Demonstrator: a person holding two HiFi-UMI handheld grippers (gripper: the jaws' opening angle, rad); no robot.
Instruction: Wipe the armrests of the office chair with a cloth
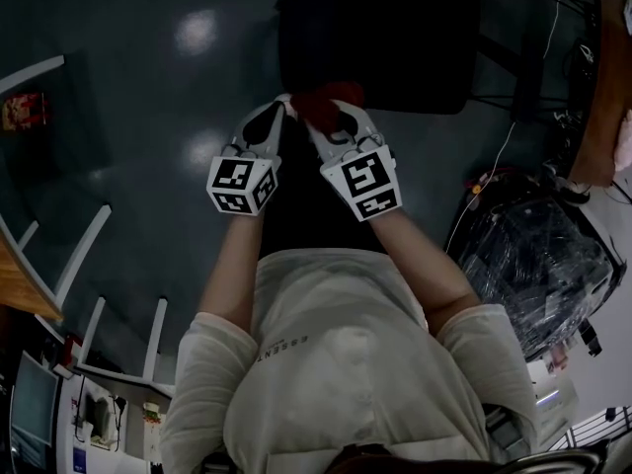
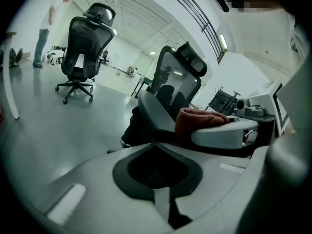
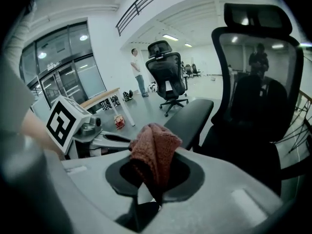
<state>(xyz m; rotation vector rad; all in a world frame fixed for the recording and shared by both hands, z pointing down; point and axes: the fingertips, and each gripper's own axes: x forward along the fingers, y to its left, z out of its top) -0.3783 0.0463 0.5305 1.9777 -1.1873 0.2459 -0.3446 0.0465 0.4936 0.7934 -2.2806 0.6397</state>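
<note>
While the chair stands directly ahead, its armrest lies just beyond the right gripper, long axis running away from the jaws. The right gripper is nearer and clamps the cloth, not yet touching the armrest; the left gripper, alongside, is closed and empty

The head view is dim and underexposed, with two pale glare patches on the floor. Both gripper views are brighter, lit by ceiling strip lights, bowed at their edges and black in the corners. The cloth reads fairly sharp, the near foreground soft.
</note>
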